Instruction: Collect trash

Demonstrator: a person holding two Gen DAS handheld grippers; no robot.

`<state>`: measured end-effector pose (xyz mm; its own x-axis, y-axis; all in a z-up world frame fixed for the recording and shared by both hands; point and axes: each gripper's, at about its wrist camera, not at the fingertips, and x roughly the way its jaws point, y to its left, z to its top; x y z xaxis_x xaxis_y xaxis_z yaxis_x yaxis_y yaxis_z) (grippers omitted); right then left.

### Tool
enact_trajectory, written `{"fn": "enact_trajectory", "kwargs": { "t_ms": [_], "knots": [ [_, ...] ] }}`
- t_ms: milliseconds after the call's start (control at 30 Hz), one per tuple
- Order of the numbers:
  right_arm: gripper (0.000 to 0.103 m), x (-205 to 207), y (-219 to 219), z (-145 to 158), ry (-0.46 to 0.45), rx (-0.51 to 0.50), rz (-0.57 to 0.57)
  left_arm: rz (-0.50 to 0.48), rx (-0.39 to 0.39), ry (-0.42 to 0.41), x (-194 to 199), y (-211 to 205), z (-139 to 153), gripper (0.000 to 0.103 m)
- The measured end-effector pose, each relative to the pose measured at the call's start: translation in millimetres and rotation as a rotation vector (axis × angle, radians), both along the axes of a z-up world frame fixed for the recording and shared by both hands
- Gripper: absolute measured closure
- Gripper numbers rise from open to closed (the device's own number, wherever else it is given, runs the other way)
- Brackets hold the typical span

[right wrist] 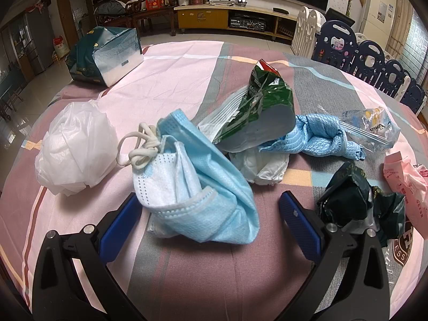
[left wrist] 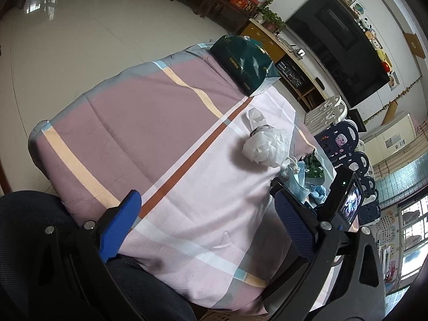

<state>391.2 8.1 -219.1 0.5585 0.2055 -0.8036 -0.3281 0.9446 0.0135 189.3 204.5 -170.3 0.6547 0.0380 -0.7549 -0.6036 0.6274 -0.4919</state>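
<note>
Trash lies scattered on the table's striped cloth. A crumpled blue face mask sits between the open blue fingers of my right gripper, which has not closed on it. Behind it are a green snack bag, a twisted blue cloth, a clear wrapper, white plastic, a dark crumpled wrapper and a pink packet. A white plastic bag ball lies to the left. My left gripper hangs open over bare cloth, holding nothing.
A dark green paper bag lies on its side at the table's far corner. The right gripper's body shows at the table's right edge in the left view. A folded playpen fence and TV cabinet stand beyond.
</note>
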Motion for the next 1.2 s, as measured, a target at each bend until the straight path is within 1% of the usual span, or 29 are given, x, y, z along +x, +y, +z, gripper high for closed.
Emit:
{"fn": "enact_trajectory", "kwargs": {
  "t_ms": [167, 300, 500, 800, 967, 1100, 1200],
  "knots": [
    [0.002, 0.1, -0.1, 0.3, 0.0, 0.0, 0.0, 0.006, -0.026, 0.009, 0.5, 2.0, -3.8, 0.004],
    [0.002, 0.1, -0.1, 0.4, 0.0, 0.0, 0.0, 0.003, -0.016, 0.008, 0.2, 0.5, -2.9, 0.004],
    [0.002, -0.1, -0.1, -0.1, 0.0, 0.0, 0.0, 0.015, -0.037, 0.015, -0.8, 3.4, -5.8, 0.004],
    [0.002, -0.1, -0.1, 0.2, 0.0, 0.0, 0.0, 0.004, -0.026, 0.011, 0.4, 1.5, -4.9, 0.004],
    [0.002, -0.1, -0.2, 0.4, 0.0, 0.0, 0.0, 0.01, -0.038, 0.015, -0.2, 3.0, -6.0, 0.004],
    [0.002, -0.1, -0.1, 0.2, 0.0, 0.0, 0.0, 0.025, -0.039, 0.036, -1.3, 7.6, -9.3, 0.004],
    [0.002, -0.1, -0.1, 0.0, 0.0, 0.0, 0.0, 0.05, -0.062, 0.065, -2.9, 14.4, -15.1, 0.004]
  ]
}}
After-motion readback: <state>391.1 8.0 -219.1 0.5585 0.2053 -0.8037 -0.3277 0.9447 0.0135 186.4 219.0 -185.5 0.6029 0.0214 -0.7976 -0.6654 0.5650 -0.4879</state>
